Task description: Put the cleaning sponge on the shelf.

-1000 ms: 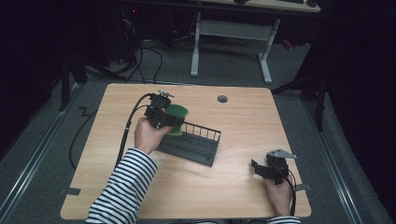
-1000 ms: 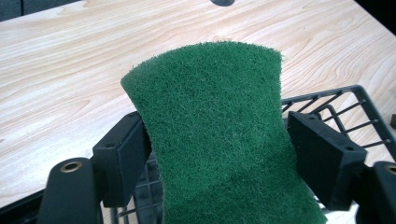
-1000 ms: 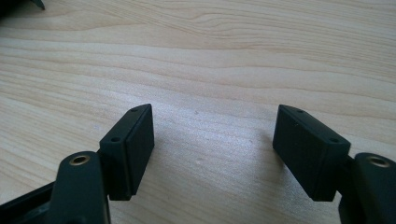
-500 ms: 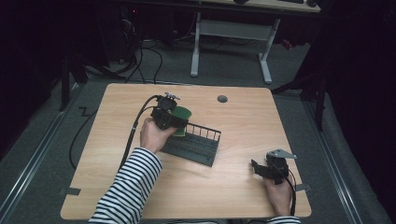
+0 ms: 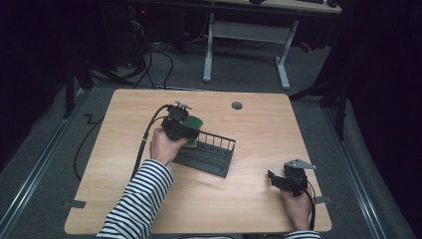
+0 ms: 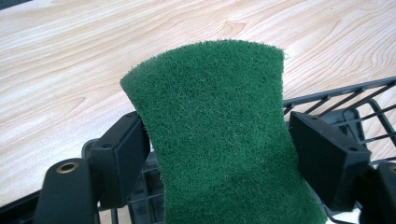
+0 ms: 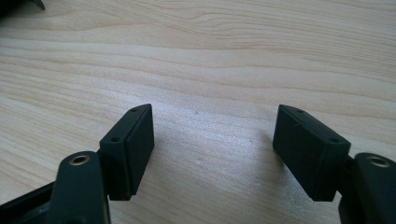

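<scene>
Scouring pad (image 6: 219, 135), one green one, sits between the jaws of the left claw (image 6: 219, 154), right over the near-left end of a black wire rack (image 5: 211, 155). In the left gripper view the pad stands up on end, long axis running away from the camera along the jaws, top edge leaning toward the bare bench (image 5: 259, 124). Its sides bow inward at the waist where the two black pads (image 6: 122, 156) squeeze it, so the left claw is pinching the scourer with the jaws set fairly wide apart.

Count-wise: one scouring pad, one rack, two claws. From the high view the left claw (image 5: 180, 124) is held at the rack's left corner, green showing just behind it (image 5: 195, 123).

The right claw (image 5: 279, 180) rests near the bench's front right corner, well apart from the rack. Its jaws are spread with nothing between them, just wood grain (image 7: 215, 154).
</scene>
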Available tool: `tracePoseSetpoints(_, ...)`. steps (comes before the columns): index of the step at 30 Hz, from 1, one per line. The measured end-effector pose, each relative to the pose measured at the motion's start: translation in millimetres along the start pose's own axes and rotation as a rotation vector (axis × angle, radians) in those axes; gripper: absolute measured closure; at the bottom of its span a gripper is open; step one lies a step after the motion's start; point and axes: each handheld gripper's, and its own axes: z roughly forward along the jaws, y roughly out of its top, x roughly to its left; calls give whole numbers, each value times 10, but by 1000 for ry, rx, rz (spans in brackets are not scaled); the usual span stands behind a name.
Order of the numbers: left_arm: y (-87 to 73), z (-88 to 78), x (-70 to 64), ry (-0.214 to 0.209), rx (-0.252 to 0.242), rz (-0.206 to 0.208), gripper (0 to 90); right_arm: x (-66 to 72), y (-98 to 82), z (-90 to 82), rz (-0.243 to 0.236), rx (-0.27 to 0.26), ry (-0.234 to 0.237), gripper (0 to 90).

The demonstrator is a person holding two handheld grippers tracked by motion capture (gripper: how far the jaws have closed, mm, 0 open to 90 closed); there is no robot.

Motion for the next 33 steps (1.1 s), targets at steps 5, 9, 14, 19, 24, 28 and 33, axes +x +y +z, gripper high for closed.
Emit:
tracePoseSetpoints(5,-10,24,-16,6,11,11,226,0,0,0,0,0,0,292)
tracePoseSetpoints(9,-23,28,-18,9,8,13,224,0,0,0,0,0,0,293)
tracePoseSetpoints(14,-43,25,-25,14,11,14,221,0,0,0,0,0,0,292)
tracePoseSetpoints(19,-68,16,-23,12,17,15,224,0,0,0,0,0,0,292)
tracePoseSetpoints(24,-103,19,-31,12,29,16,233,0,0,0,-1,0,0,292)
tracePoseSetpoints(28,-116,17,-51,5,32,21,239,0,0,0,0,0,0,292)
tracePoseSetpoints(33,-127,10,-66,-1,36,25,240,0,0,0,-1,0,0,292)
